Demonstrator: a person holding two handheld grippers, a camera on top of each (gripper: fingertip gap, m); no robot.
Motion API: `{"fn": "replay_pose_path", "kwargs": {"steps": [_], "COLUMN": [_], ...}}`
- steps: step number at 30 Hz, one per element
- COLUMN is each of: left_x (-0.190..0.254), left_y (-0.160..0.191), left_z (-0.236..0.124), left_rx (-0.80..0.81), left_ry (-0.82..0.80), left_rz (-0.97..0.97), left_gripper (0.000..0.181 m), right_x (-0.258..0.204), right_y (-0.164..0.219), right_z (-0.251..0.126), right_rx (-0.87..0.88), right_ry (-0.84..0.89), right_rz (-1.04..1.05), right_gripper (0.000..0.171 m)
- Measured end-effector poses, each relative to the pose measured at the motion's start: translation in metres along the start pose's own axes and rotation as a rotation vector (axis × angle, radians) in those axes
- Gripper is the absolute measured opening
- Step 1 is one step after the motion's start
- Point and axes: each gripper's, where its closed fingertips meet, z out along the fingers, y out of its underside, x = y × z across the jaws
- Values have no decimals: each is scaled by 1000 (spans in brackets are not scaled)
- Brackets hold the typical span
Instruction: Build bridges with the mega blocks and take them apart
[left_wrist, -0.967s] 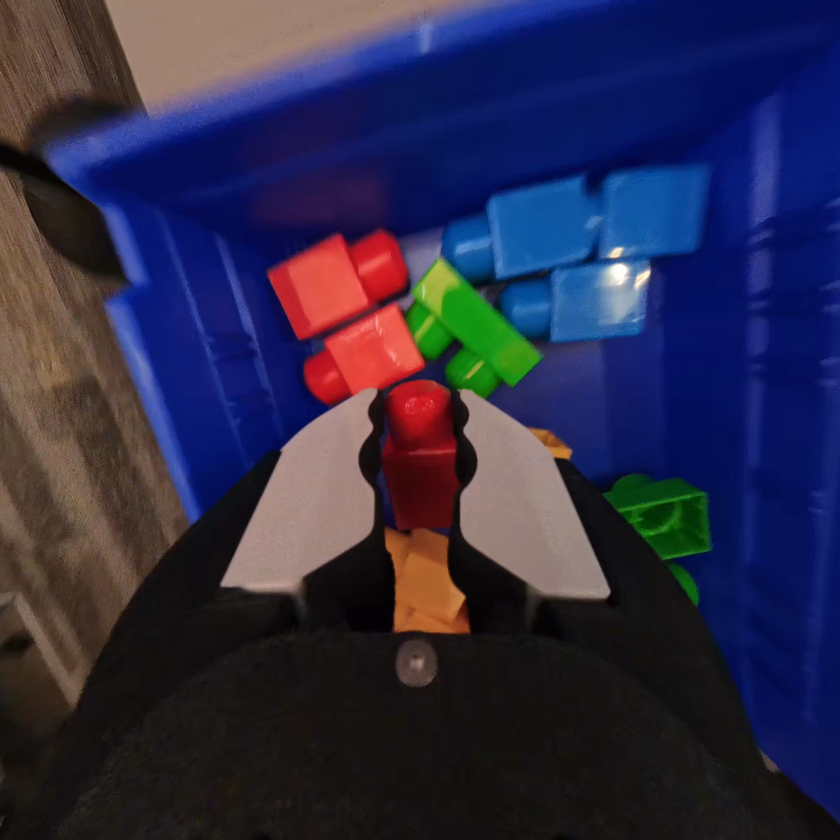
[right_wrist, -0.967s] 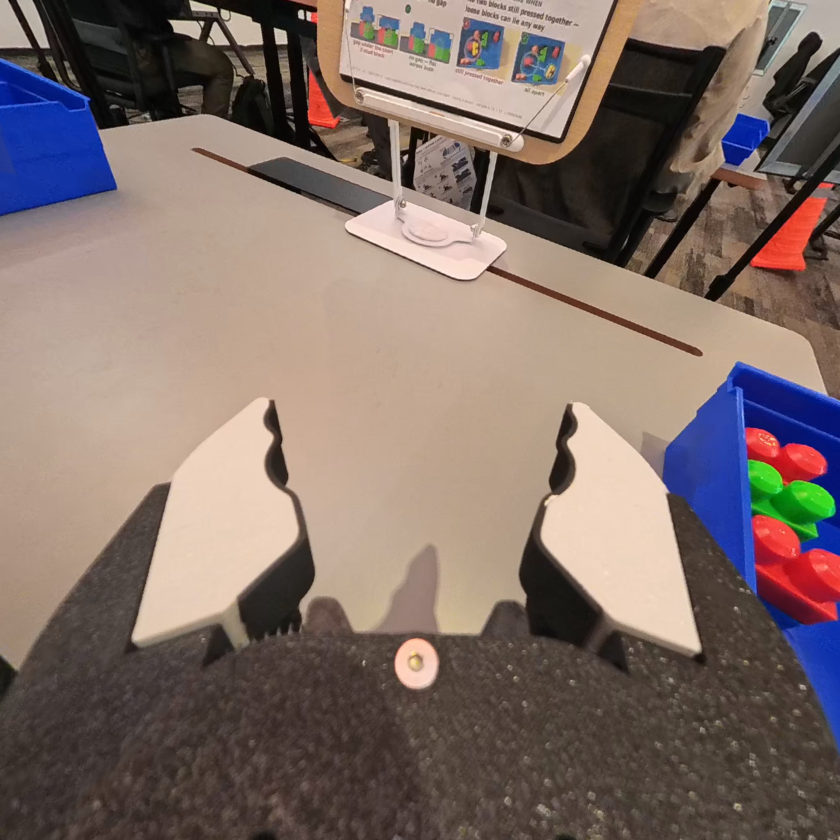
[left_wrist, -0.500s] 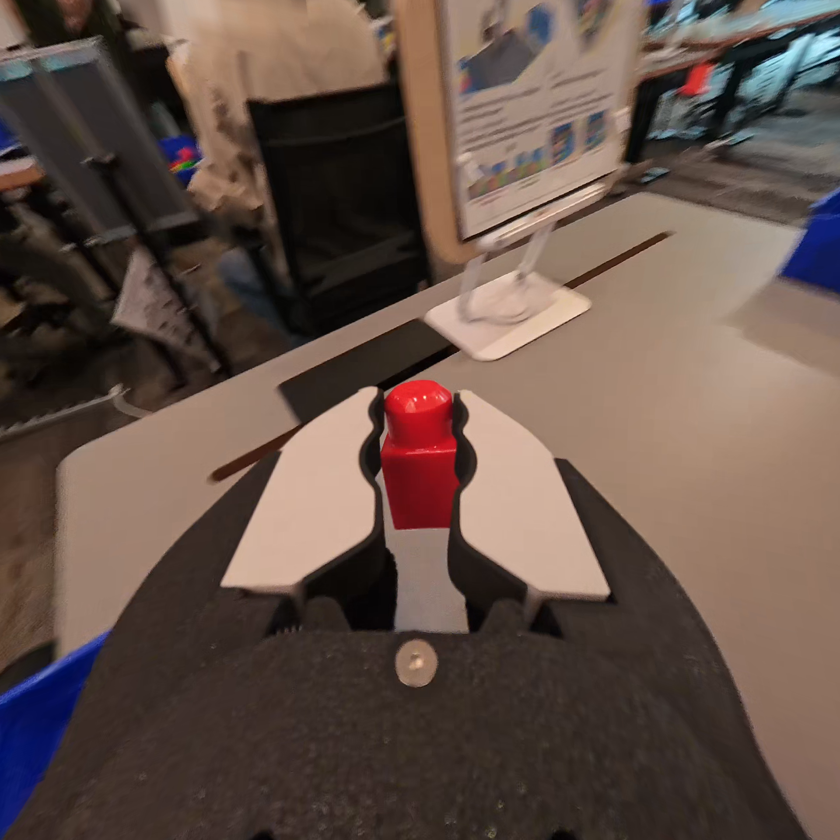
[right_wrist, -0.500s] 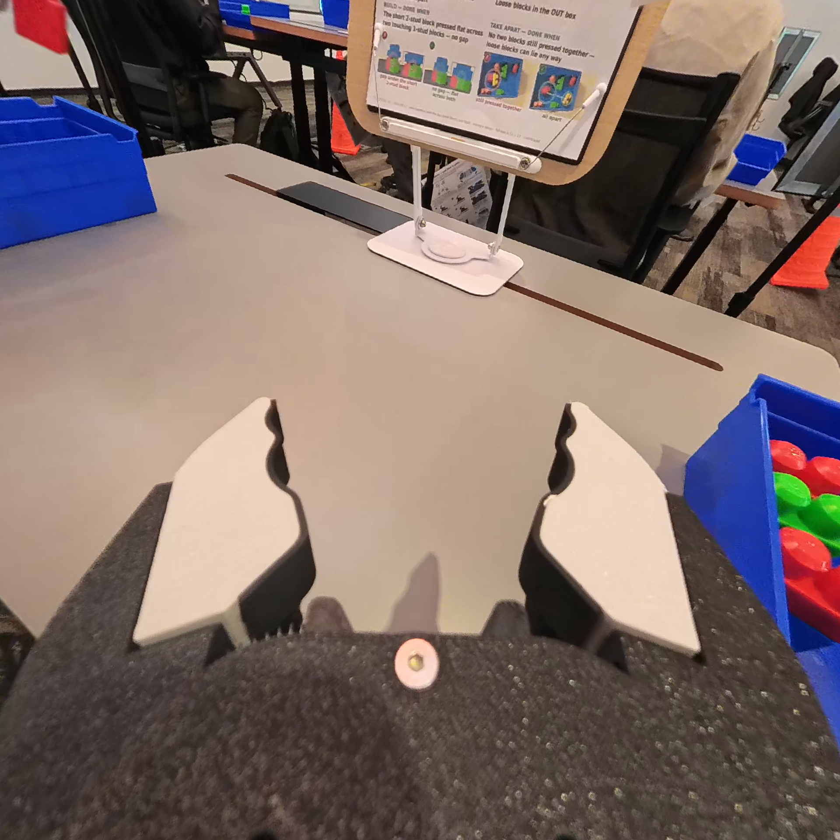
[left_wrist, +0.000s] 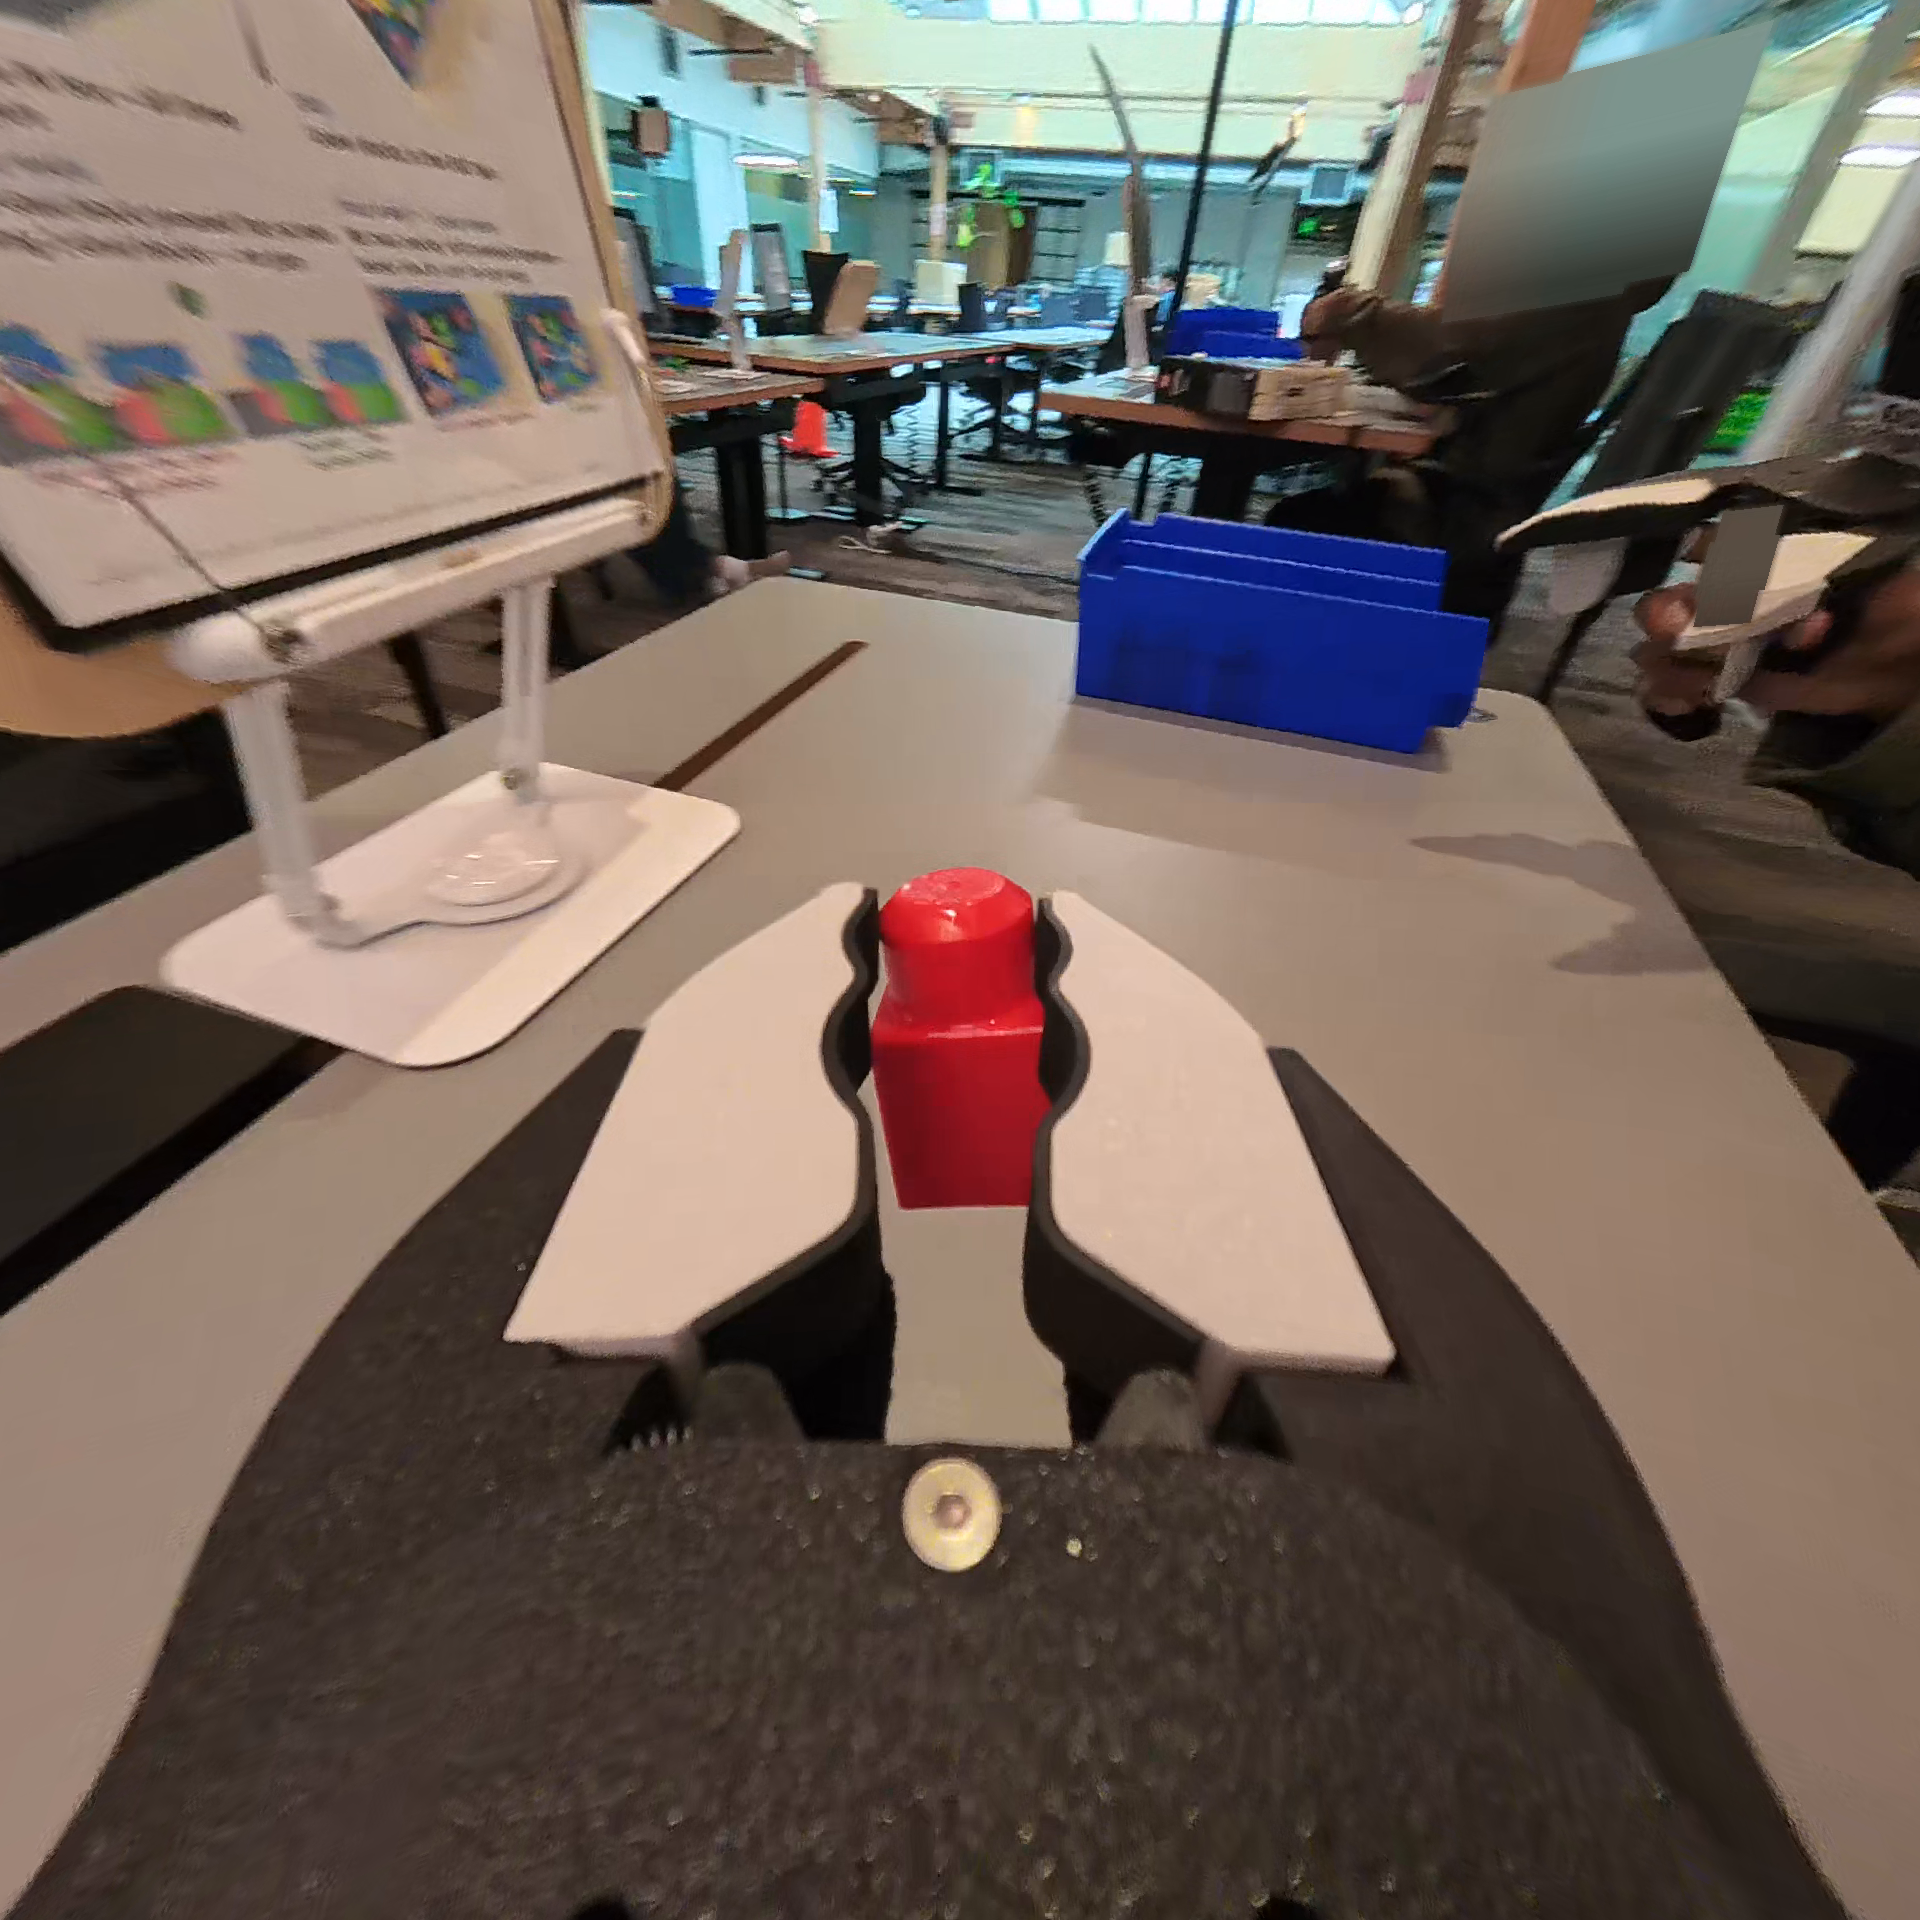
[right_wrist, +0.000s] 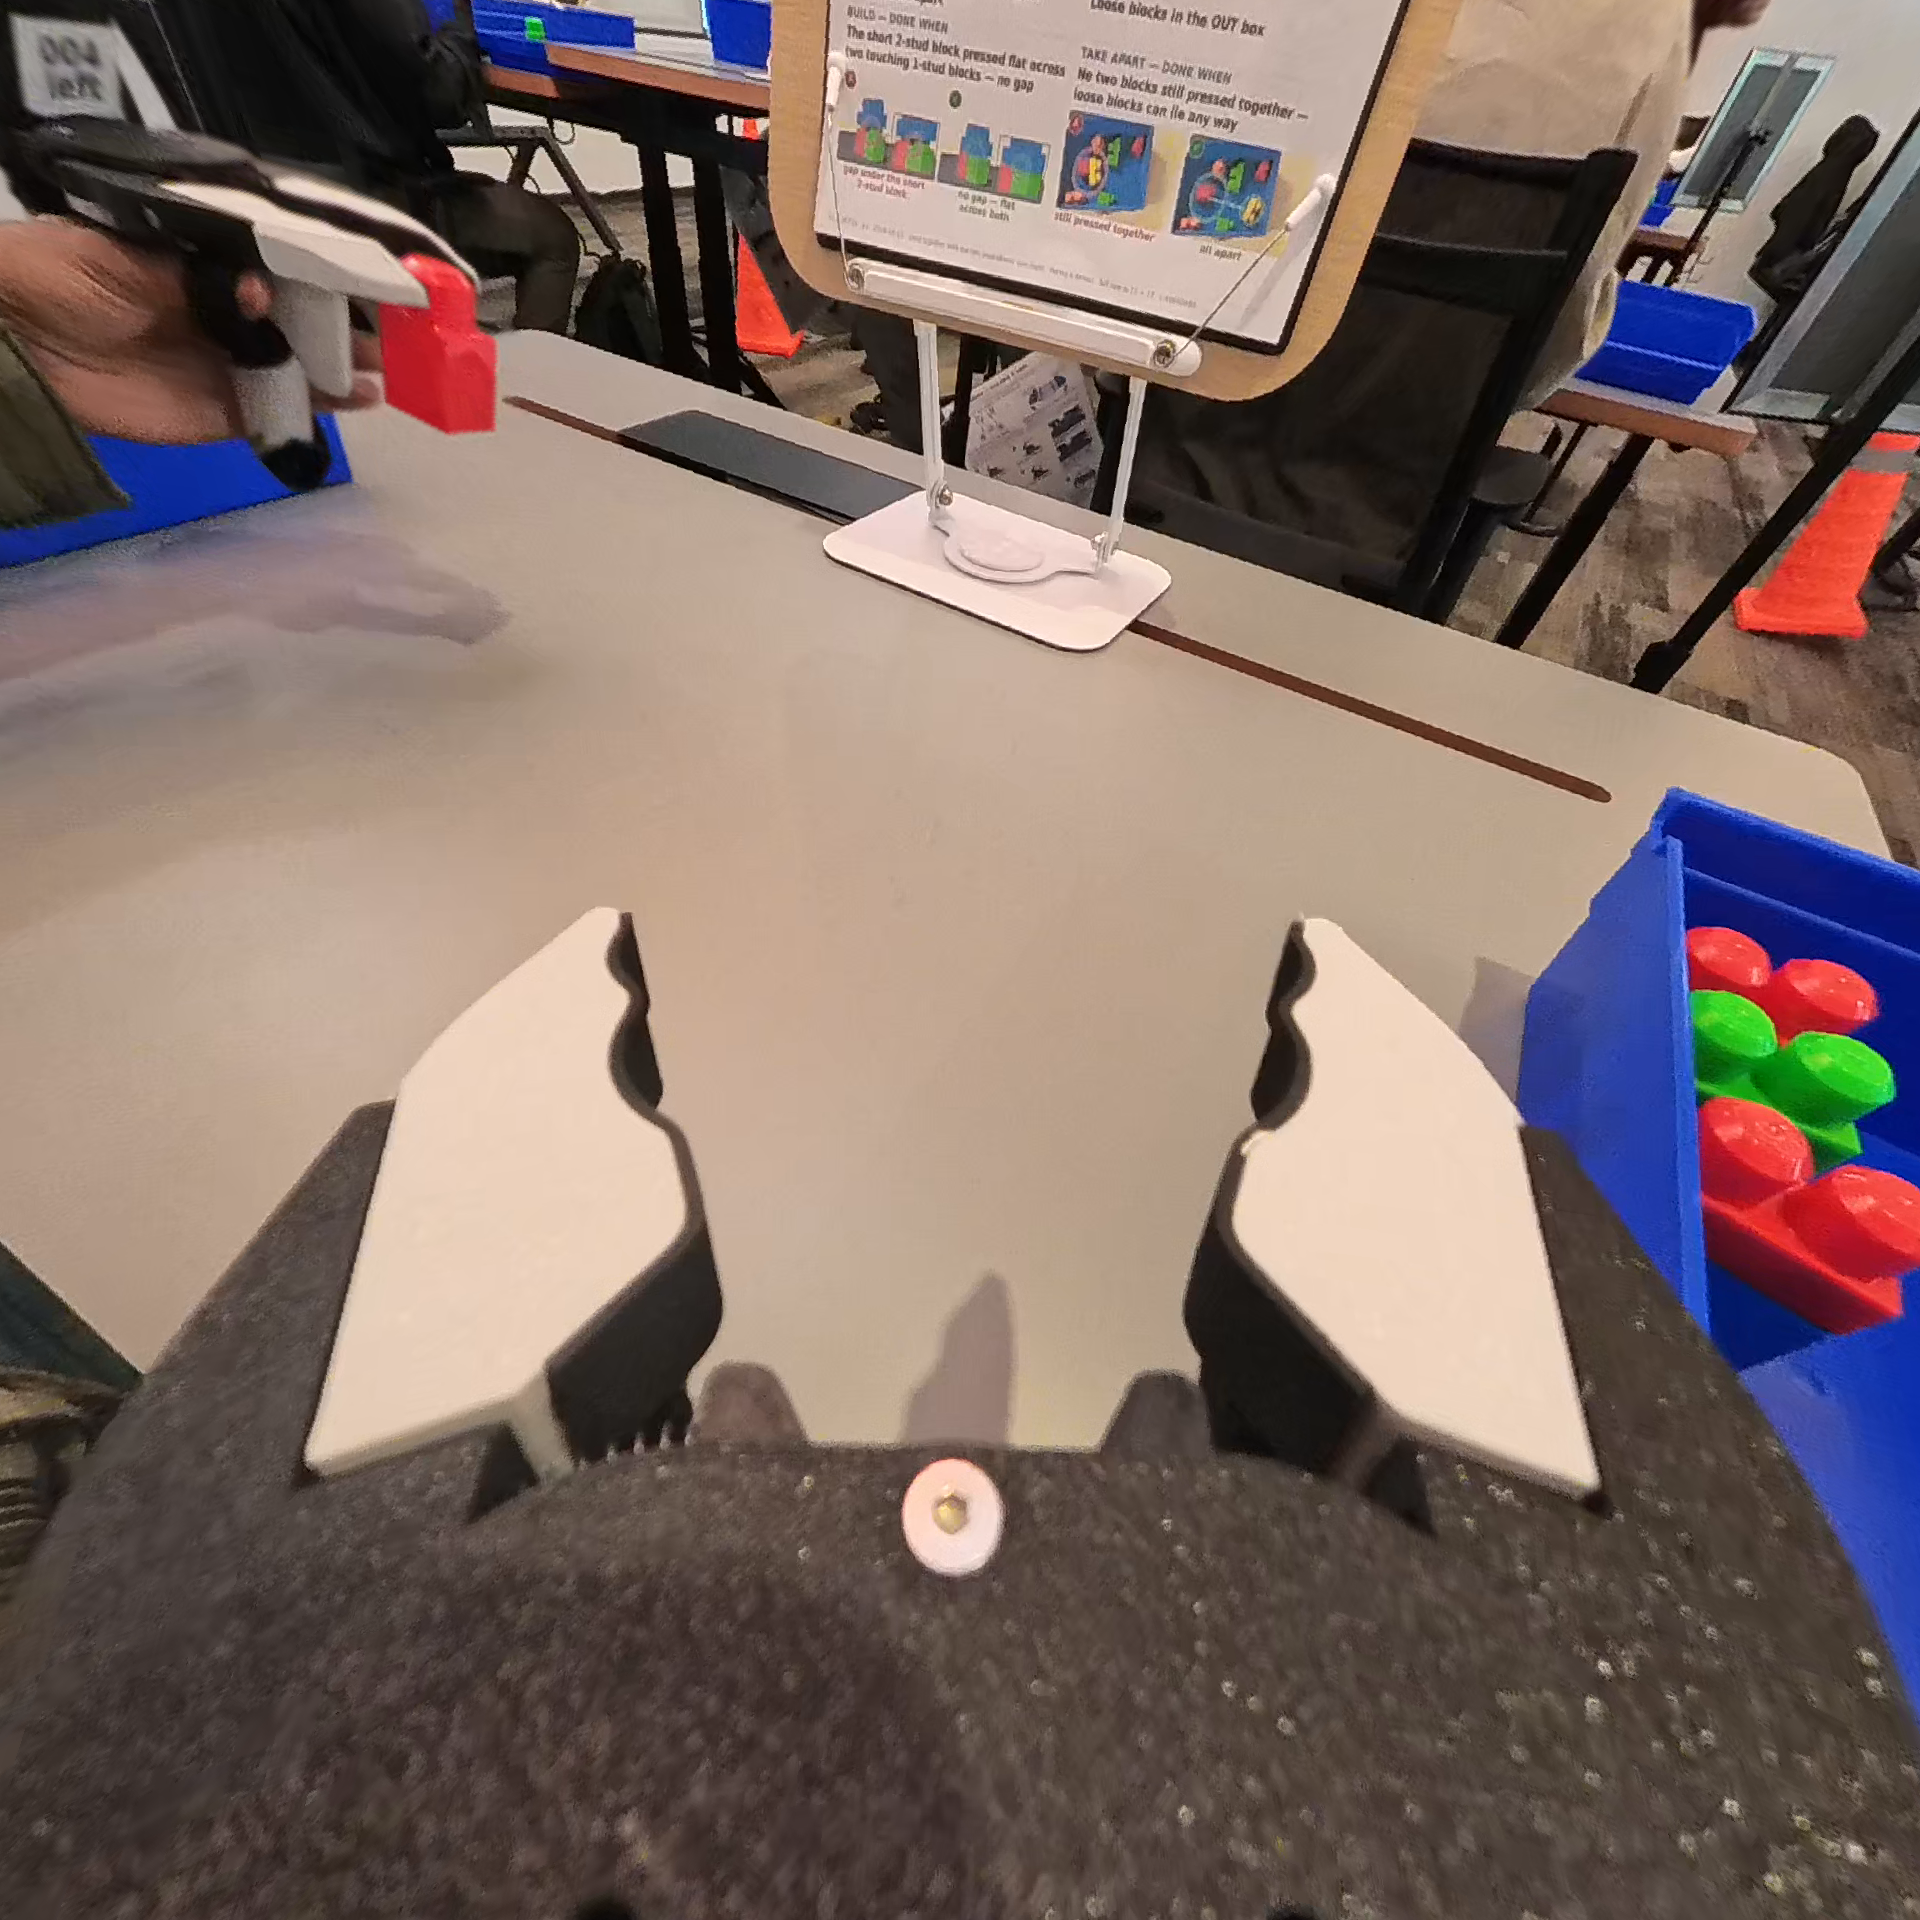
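Note:
My left gripper (left_wrist: 956, 925) is shut on a red one-stud block (left_wrist: 956, 1049), stud pointing forward, held above the grey table (left_wrist: 1299, 987). In the right wrist view the same left gripper (right_wrist: 410, 286) with the red block (right_wrist: 436, 348) hangs in the air at the upper left. My right gripper (right_wrist: 961, 966) is open and empty, low over the table (right_wrist: 883, 810). Its white fingers (left_wrist: 1662, 540) also show at the right edge of the left wrist view. A blue bin (right_wrist: 1600, 1081) at the right holds red blocks (right_wrist: 1808, 1236) and a green block (right_wrist: 1797, 1070).
A white stand (right_wrist: 997, 571) carrying an instruction board (right_wrist: 1081, 135) is at the table's far edge, also in the left wrist view (left_wrist: 457, 883). A second blue bin (right_wrist: 166, 488) sits at the left. A dark slot (right_wrist: 1371, 707) runs along the far side. Chairs, desks and orange cones lie beyond. Some 40 cm of space lies between my two pairs of fingers.
My left gripper lifted the red block out of the blue bin and swung it over the table. It has come into the right wrist view at the upper left. My right gripper stayed open.

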Motion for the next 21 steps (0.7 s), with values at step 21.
{"fn": "replay_pose_path", "kwargs": {"steps": [21], "left_x": [-1], "left_y": [100], "left_z": [66], "left_rx": [-317], "left_ry": [59], "left_rz": [31], "left_gripper": [28], "right_x": [-2], "right_y": [1], "right_z": [5], "right_rx": [-8], "right_ry": [-11], "right_rz": [-7], "right_gripper": [113]}}
